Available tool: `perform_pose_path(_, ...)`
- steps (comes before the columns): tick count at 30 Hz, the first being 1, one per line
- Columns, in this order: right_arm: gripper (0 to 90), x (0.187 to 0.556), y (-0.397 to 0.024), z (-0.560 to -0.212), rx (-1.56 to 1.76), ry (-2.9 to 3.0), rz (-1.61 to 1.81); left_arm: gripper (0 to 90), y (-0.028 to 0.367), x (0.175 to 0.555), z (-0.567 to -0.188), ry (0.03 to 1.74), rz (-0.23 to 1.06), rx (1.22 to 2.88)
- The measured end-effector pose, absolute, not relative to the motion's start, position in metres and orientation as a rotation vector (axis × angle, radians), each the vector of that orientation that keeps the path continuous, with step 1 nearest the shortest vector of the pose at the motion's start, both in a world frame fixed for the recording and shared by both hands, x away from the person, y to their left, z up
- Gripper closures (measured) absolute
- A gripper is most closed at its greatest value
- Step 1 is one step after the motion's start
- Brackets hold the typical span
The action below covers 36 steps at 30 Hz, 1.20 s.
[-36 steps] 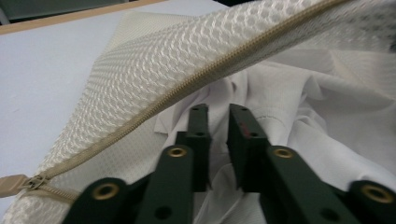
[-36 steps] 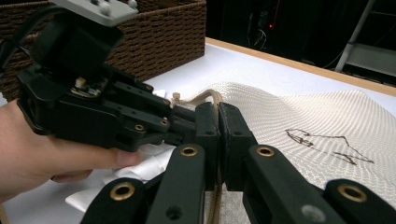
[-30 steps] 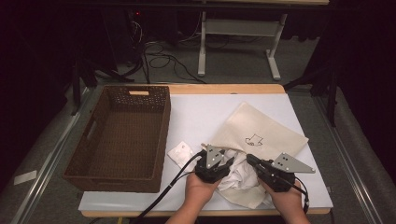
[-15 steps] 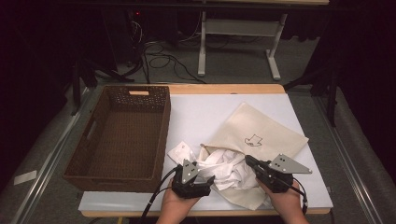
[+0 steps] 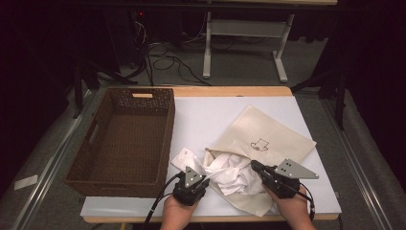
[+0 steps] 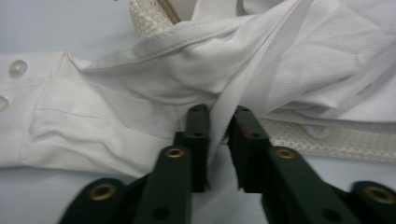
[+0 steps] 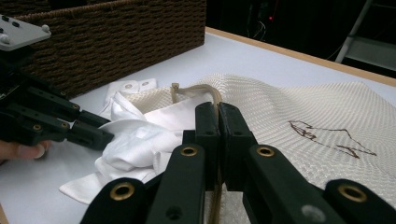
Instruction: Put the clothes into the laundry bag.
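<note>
A crumpled white shirt (image 5: 229, 171) spills from the mouth of a cream drawstring bag (image 5: 268, 136) near the table's front edge. My left gripper (image 5: 206, 174) sits at the shirt's left side. Its jaws have just been closing, and they now pinch a fold of the white shirt (image 6: 140, 98) between the pads of the left gripper (image 6: 218, 116). My right gripper (image 5: 254, 166) is shut on the bag's tan cord (image 7: 196, 89) at the mouth, with the cord running between the jaws of the right gripper (image 7: 217, 110). The left gripper (image 7: 100, 134) also appears there, touching the shirt (image 7: 135, 147).
A dark wicker basket (image 5: 95, 143) stands on the left of the white table top (image 5: 220, 112), close to the left hand. A buttoned shirt cuff (image 5: 184, 157) lies flat beside it. Behind the table are cables and a white stand (image 5: 239, 43) on the floor.
The left gripper moved left and toward the front edge, then held still and closed on the fabric. More of the shirt now lies outside the bag. The right gripper has not moved.
</note>
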State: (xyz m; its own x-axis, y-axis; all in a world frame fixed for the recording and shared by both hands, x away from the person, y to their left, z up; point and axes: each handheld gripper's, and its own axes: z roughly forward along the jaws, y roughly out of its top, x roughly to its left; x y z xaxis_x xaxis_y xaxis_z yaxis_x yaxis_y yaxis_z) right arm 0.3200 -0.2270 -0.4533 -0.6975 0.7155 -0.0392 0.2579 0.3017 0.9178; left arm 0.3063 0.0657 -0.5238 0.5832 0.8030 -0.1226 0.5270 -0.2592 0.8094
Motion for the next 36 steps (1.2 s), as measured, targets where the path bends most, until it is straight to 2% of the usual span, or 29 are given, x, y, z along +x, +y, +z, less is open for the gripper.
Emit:
perform_pose_path(3,89.1,0.320,-0.228,-0.453,0.864,2.129,1.375,87.4,0.067,0.304,-0.521,1.055,0.432,1.910)
perform_pose_path(8,89.1,0.321,-0.228,-0.454,0.871,2.130,1.383,88.5,0.068,0.299,-0.507,1.027,0.486,1.823)
perform_pose_path(14,89.1,0.321,-0.228,-0.454,0.870,2.128,1.379,88.7,0.053,0.292,-0.488,0.928,0.497,1.805)
perform_pose_path(25,89.1,0.321,-0.228,-0.454,0.880,2.132,1.388,88.7,-0.008,0.299,-0.474,0.753,0.389,1.832)
perform_pose_path(36,89.1,0.322,-0.229,-0.455,0.892,2.130,1.404,86.6,-0.042,0.331,-0.500,0.782,0.306,1.873)
